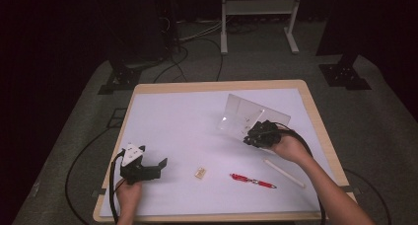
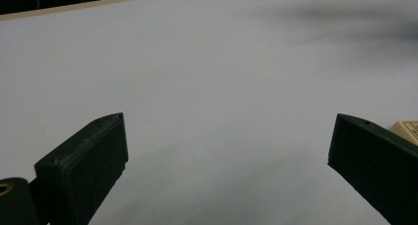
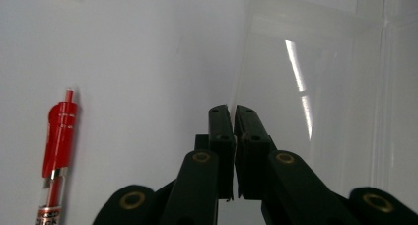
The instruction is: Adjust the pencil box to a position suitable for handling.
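Note:
A clear plastic box (image 1: 249, 114) is tilted up off the white sheet right of centre. My right gripper (image 1: 252, 134) is shut on its near edge. In the right gripper view the two jaws stand pressed together around the thin clear wall (image 3: 315, 87), with the right gripper (image 3: 232, 109) pinching it at the rim. My left gripper (image 1: 160, 167) rests at the front left of the table, pointing right. Its jaws stand wide apart, and the left gripper (image 2: 226, 136) has only bare sheet between them.
A small tan eraser (image 1: 199, 172) (image 2: 406, 131) lies just right of the left gripper. A red pen (image 1: 252, 181) (image 3: 58, 141) and a white stick (image 1: 283, 172) lie near the front right. The wooden table edge (image 1: 217, 85) frames the white sheet.

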`<state>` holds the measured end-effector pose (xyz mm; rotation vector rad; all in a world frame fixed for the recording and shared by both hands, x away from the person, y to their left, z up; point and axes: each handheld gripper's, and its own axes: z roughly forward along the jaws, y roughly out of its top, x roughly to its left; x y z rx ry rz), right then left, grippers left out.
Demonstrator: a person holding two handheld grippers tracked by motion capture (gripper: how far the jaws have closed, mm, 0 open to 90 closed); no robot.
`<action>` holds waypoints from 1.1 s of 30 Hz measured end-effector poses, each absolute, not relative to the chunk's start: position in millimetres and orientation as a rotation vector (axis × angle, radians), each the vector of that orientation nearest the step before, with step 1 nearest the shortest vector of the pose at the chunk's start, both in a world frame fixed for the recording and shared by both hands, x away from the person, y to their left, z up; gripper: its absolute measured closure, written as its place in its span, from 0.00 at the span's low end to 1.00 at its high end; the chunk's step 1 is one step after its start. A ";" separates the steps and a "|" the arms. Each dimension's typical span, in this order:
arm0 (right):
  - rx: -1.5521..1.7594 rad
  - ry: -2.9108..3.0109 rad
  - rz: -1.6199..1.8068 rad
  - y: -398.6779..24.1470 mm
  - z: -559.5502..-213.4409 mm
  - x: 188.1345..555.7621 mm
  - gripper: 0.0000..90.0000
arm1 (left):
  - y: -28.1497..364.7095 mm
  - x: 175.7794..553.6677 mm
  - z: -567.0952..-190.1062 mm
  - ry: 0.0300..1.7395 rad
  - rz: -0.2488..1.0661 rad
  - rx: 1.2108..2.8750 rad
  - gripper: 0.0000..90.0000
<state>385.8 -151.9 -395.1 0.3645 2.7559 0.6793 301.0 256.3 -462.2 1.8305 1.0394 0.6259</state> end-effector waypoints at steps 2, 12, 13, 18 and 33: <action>0.336 2.763 0.681 -145.4 -393.9 383.6 0.96 | 256.4 301.0 -462.2 1.042 0.625 1.829 0.01; 0.272 2.804 0.691 -126.3 -401.3 378.6 0.96 | 256.4 300.8 -462.1 1.036 0.624 1.830 0.01; 0.272 2.804 0.691 -126.3 -401.3 378.6 0.96 | 256.4 300.8 -462.1 1.036 0.624 1.830 0.01; 0.228 2.829 0.700 -114.3 -406.0 377.6 0.96 | 256.6 300.8 -462.1 1.037 0.624 1.830 0.01; 0.156 2.892 0.672 -89.0 -418.8 376.1 0.96 | 257.1 300.9 -462.0 1.036 0.622 1.832 0.01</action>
